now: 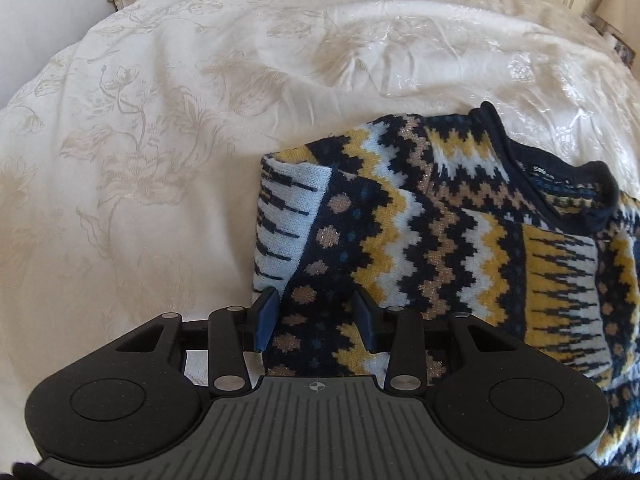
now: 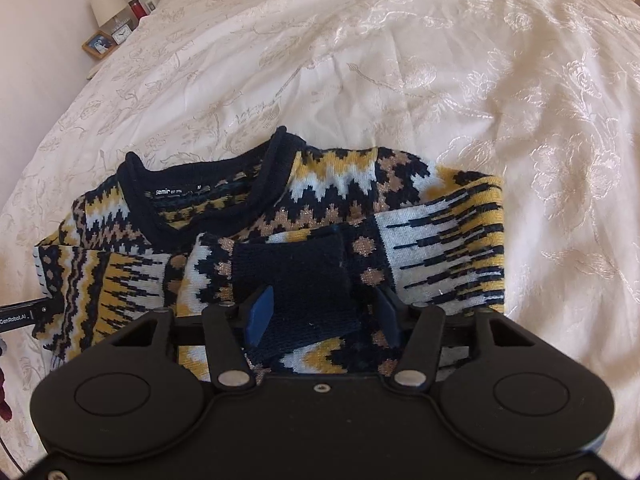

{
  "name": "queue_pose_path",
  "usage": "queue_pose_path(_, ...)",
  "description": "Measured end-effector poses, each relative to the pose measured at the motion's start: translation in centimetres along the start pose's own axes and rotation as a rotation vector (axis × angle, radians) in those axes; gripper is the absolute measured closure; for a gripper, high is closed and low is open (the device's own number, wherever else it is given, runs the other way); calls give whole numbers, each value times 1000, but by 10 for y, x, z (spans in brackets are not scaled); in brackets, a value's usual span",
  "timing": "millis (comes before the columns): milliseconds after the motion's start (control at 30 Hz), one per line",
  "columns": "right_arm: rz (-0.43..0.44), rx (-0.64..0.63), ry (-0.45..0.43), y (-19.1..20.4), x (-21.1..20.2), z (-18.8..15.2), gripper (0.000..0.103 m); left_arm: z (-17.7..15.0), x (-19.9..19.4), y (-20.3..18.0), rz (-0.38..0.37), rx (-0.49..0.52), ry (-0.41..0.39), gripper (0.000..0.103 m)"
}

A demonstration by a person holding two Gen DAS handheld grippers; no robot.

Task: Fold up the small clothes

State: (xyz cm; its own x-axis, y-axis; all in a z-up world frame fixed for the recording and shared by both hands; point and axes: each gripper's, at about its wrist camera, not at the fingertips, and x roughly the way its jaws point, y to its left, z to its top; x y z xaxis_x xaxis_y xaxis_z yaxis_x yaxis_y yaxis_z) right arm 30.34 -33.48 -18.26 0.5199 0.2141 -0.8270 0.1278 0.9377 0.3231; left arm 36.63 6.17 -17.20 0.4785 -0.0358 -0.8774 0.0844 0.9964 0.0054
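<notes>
A knitted sweater (image 1: 420, 216) in navy, yellow, white and tan zigzags lies on the bed, with both sleeves folded in across its front. Its navy collar (image 2: 208, 196) points away from me. My left gripper (image 1: 316, 320) hovers open over the sweater's left edge, its blue fingertips (image 1: 267, 318) apart with patterned knit between them. My right gripper (image 2: 324, 316) is open too, its fingers either side of the dark navy cuff (image 2: 296, 276) of the folded sleeve. I cannot tell whether either touches the fabric. Part of the left gripper's body (image 2: 24, 312) shows at the sweater's left side.
The sweater rests on a cream floral-embroidered bedspread (image 1: 160, 140) that stretches wide to the left and beyond. A bedside table (image 2: 104, 42) with a picture frame, a small clock and a lamp stands at the far left corner.
</notes>
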Motion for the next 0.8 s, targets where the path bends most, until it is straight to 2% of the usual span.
queue_pose_path(33, 11, 10, 3, -1, 1, 0, 58, 1, -3, 1, -3, -6, -6, 64)
queue_pose_path(67, 16, 22, -2, 0, 0, 0, 73, 2, -6, 2, -7, -13, -13, 63)
queue_pose_path(100, 15, 24, -15, 1, -4, 0, 83, 3, -10, 3, -9, -18, -22, 63)
queue_pose_path(133, 32, 34, -30, 2, -10, 1, 88, 4, -14, 3, -11, -23, -34, 63)
queue_pose_path(200, 70, 70, -55, 3, -27, 4, 90, 5, -23, 5, -14, -25, -52, 63)
queue_pose_path(267, 67, 66, -93, 4, -51, 5, 90, 6, -34, 7, -16, -17, -77, 63)
queue_pose_path(400, 6, 93, -133, -7, -87, 0, 98, 12, -51, 5, -29, 2, -123, 63)
queue_pose_path(500, -37, 129, -109, -27, -85, -3, 98, 16, -54, -3, -40, 30, -134, 63)
queue_pose_path(533, -44, 142, -97, -32, -81, -5, 97, 17, -52, -7, -47, 44, -130, 63)
queue_pose_path(600, -52, 157, -88, -37, -76, -6, 86, 17, -46, -13, -45, 66, -116, 63)
queue_pose_path(667, 1, 180, -89, -40, -71, -7, 83, 15, -41, -16, -48, 75, -105, 63)
queue_pose_path(700, 13, 183, -90, -39, -68, -7, 74, 14, -39, -17, -53, 74, -100, 63)
queue_pose_path(733, 20, 172, -90, -35, -64, -9, 53, 13, -38, -18, -54, 72, -96, 63)
queue_pose_path(767, 30, 161, -84, -34, -60, -10, 39, 12, -37, -19, -55, 72, -93, 63)
queue_pose_path(800, 42, 158, -74, -32, -54, -10, 37, 11, -37, -19, -55, 73, -90, 63)
